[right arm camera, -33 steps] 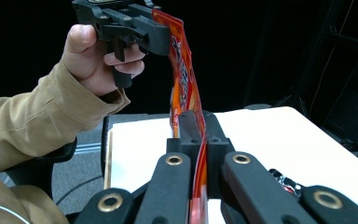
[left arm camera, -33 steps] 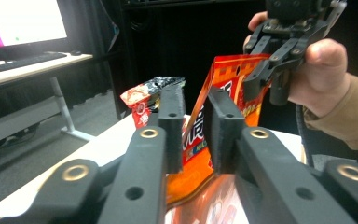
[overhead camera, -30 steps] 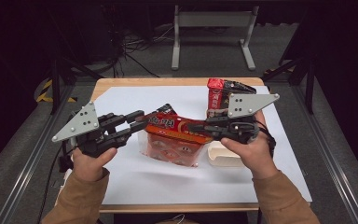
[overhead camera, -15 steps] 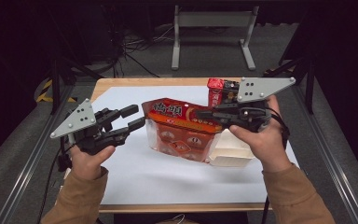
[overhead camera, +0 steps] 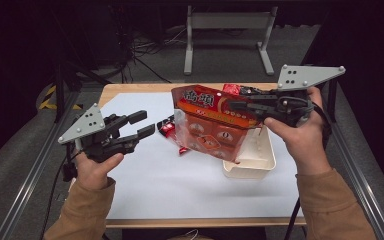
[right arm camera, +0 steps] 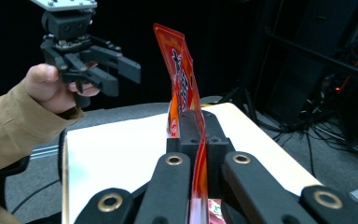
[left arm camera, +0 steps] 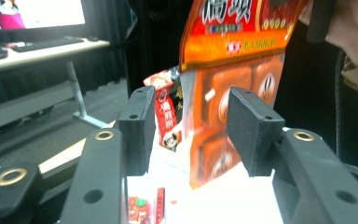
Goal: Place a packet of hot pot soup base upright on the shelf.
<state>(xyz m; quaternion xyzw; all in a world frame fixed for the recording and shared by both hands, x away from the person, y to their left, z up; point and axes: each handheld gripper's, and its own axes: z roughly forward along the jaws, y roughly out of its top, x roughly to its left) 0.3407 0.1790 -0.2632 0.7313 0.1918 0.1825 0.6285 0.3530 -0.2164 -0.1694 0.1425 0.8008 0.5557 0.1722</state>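
Right gripper [overhead camera: 242, 106] lifted snack bag [overhead camera: 207, 122], fingers clamped; left gripper [overhead camera: 141, 125] fingers apart; cream tray [overhead camera: 252, 157], small packets [overhead camera: 169, 127] beneath.

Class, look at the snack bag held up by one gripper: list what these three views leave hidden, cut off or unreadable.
1. High view: the orange snack bag hides the near-left part of the cream tray.
2. Left gripper view: the bag's top is cut off by the upper edge; its print is blurred.
3. Right gripper view: the right gripper covers the bag's lower part, seen edge-on.
4. High view: the small red packets are too small to read.
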